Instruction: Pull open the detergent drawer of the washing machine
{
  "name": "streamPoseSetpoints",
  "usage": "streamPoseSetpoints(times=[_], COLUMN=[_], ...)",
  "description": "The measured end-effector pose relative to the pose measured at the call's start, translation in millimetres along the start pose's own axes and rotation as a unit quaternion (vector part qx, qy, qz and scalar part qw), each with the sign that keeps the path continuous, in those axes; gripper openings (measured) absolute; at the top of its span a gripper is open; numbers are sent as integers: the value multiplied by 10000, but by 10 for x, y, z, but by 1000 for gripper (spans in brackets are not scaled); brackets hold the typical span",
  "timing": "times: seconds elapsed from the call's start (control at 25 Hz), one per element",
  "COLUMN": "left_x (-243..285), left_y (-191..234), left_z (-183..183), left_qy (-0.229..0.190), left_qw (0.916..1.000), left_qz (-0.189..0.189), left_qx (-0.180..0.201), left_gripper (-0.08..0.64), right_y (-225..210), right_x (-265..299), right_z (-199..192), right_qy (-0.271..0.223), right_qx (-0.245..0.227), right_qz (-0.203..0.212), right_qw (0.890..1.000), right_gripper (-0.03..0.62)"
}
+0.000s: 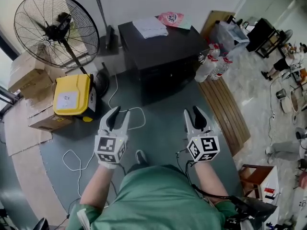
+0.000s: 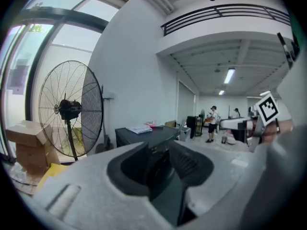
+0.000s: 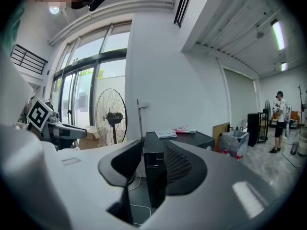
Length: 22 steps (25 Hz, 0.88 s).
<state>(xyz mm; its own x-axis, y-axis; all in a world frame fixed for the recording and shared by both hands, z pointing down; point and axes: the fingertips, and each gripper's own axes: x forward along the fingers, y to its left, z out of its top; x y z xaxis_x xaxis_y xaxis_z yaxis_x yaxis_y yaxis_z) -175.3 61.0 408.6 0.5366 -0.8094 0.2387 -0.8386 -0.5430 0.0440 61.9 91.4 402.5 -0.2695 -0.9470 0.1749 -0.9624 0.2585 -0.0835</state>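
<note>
In the head view, the washing machine (image 1: pixel 160 51) is a dark box against the far wall. It lies well ahead of the left gripper (image 1: pixel 116 116) and the right gripper (image 1: pixel 194 118), with bare floor (image 1: pixel 158 128) between. Both grippers hang side by side in front of the person and point toward the machine, touching nothing. The machine's top is wider across the picture than it is deep, so its long axis runs roughly left to right, skewed a little. Its front faces the person. Papers (image 1: pixel 149 28) and a pink packet (image 1: pixel 171 18) lie on top, and a fan (image 1: pixel 55 30) stands to its left. The detergent drawer cannot be picked out on the dark front. Nothing juts from that face, so the drawer is judged shut.

In the left gripper view, the fingers (image 2: pixel 127 169) are spread wide and released, with nothing between them. The machine sits beyond them at a distance, one front corner turned toward the camera.

In the right gripper view, the fingers (image 3: pixel 180 169) stand parted more narrowly and are also empty. The machine's front is framed in the gap, far off.

The task looks unstarted: the approach, the grasp on the drawer and the pull toward the person all remain.
</note>
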Motion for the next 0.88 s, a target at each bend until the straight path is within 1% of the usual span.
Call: streamPoseSetpoints(times=[0.24,0.48,0.64,0.88], left_x=[88,214,273,431], left_y=[432,621,736,871], left_z=[-125,-171,-214,-122], left_qy=[100,94,117,161], left_qw=[9997,9995,9996,9996], left_qz=[-148,-184,-86,165], left_qx=[-159,-250,-254,-138], left_gripper=[136,137,137,137], right_y=[218,230,246,133], right_x=[288,503,685,1037], right_z=[-43,-96,-206,-208], right_qy=[151,266,367,289], right_qx=[-5,-25,-144,46], right_qz=[-128,-169,-93,167], right_qw=[9998,9995,9992,9994], right_gripper=[129,129,129,129])
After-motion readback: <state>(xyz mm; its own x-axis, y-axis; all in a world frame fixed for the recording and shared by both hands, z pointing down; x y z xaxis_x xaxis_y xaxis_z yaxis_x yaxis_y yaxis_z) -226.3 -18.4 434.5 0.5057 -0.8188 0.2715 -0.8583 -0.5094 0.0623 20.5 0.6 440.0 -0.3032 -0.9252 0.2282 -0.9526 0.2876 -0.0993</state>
